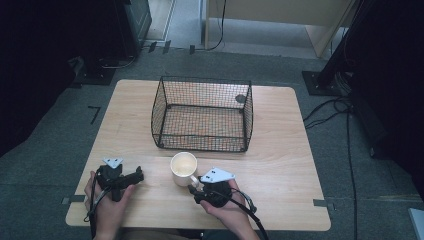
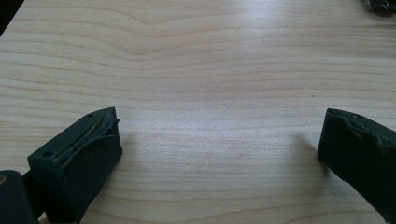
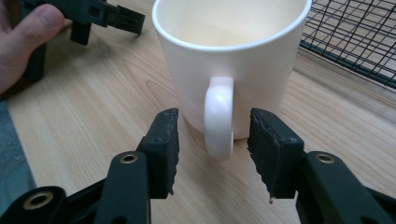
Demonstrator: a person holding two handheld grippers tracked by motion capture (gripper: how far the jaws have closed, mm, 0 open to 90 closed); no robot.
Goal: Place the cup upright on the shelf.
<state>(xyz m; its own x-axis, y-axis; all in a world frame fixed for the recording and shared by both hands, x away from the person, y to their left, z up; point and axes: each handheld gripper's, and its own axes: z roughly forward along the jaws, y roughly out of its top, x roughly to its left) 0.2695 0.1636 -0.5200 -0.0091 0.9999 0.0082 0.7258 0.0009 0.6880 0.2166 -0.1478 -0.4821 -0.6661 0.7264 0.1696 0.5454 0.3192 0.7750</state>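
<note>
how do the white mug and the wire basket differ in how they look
The mug is small, solid-walled and cream white; the wire basket is much larger, black, see-through mesh. The mug is round with a handle, which sits between the right gripper's jaws; the basket is boxy and untouched. Both stand upright, open-topped and apparently empty on the table.

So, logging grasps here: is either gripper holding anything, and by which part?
Nothing held. The right gripper straddles the mug's handle with gaps; the left gripper is open.

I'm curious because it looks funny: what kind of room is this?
Probably a lab or workshop for recording. A bare wooden table stands on grey carpet, with cables and dark equipment stands around it, and just a cup and wire basket on top.
</note>
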